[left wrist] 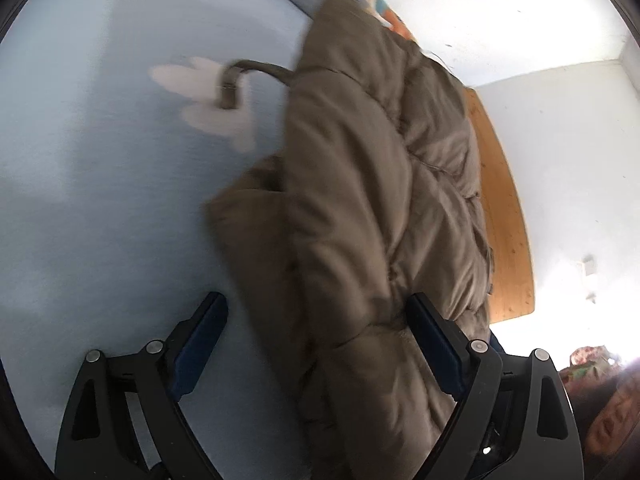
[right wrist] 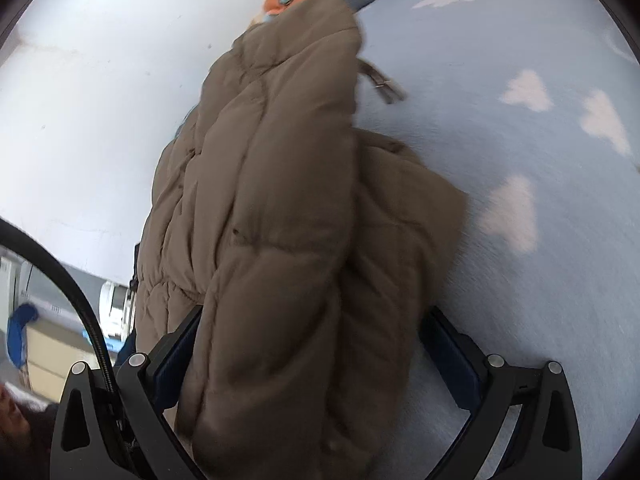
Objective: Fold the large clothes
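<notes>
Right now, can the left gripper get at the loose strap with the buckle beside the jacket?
Probably yes: the strap lies bare on the blue sheet, and the left gripper is open, though the puffer jacket fills its right side.

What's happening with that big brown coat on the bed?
A person is folding a puffy brown jacket on a light blue bedsheet, using a handheld gripper in each hand. The left gripper and the right gripper both have their fingers spread wide around a bunched part of the jacket. Its drawstring trails onto the sheet.
</notes>
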Available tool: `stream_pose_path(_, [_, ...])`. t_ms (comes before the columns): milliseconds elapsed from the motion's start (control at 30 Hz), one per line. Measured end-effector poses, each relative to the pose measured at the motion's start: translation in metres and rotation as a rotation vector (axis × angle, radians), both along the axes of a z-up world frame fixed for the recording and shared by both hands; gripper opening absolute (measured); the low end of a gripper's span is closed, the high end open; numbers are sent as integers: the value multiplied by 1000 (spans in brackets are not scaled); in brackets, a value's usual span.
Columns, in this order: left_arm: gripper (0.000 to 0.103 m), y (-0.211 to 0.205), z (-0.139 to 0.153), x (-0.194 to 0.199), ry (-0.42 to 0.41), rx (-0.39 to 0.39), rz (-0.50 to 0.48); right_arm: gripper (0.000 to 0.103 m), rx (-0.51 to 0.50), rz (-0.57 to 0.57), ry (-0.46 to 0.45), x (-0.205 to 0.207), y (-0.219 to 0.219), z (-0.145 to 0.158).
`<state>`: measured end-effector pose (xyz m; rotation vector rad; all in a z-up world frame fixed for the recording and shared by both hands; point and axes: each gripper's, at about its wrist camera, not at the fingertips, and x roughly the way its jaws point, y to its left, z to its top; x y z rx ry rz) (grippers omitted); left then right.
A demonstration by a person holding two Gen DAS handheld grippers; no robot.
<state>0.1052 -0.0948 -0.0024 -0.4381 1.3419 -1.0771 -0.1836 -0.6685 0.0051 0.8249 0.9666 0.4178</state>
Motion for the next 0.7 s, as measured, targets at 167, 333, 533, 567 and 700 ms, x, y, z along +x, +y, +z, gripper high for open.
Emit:
stream_pose_path(167, [75, -13, 7, -2, -24, -34, -23, 103, -8, 49, -32, 14, 12, -2])
stream_pose_path(333, [52, -13, 28, -9, -85, -23, -37, 66, -26, 60, -80, 3, 18, 11])
stream_pose_path(533, [43, -15, 56, -26, -152, 18, -26, 49, -166, 64, -116, -2, 38, 40])
stream_pose_path(567, [43, -16, 61, -29, -159, 18, -18, 47, -182, 62, -121, -2, 41, 44])
stream_pose_path(700, [42, -11, 72, -39, -163, -4, 21, 43, -233, 59, -140, -8, 50, 60])
